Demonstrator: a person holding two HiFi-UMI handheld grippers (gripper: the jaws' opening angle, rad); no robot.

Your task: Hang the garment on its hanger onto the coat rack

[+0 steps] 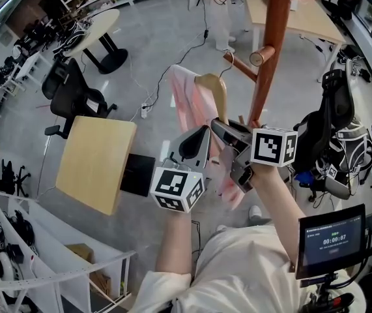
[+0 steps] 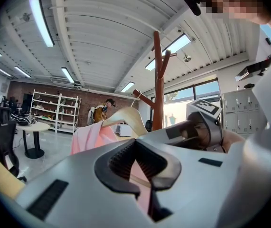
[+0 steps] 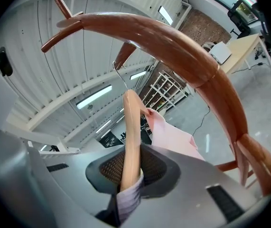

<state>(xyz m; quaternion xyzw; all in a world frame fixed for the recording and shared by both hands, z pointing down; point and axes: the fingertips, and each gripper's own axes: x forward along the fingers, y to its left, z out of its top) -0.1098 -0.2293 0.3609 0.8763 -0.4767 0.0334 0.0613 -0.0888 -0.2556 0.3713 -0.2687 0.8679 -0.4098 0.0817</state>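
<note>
A wooden hanger (image 1: pixel 215 89) carries a pink garment (image 1: pixel 187 100), held up beside the red-brown coat rack (image 1: pixel 275 31). Its metal hook (image 1: pixel 228 60) hangs in the air left of a rack peg (image 1: pixel 262 57), apart from it. My right gripper (image 1: pixel 230 133) is shut on the hanger's lower arm (image 3: pixel 130 132), and the hook (image 3: pixel 120 76) rises just below the curved rack pole (image 3: pixel 182 51). My left gripper (image 1: pixel 196 142) sits close beside it at the garment; its jaws (image 2: pixel 135 144) are shut with pink fabric (image 2: pixel 142 175) between them.
A wooden table (image 1: pixel 96 162) and a black office chair (image 1: pixel 75 96) stand on the floor to the left. More chairs (image 1: pixel 332 119) crowd the right side by the rack. A small screen (image 1: pixel 332 240) sits at lower right. Another person (image 2: pixel 99 110) stands far off by the shelves.
</note>
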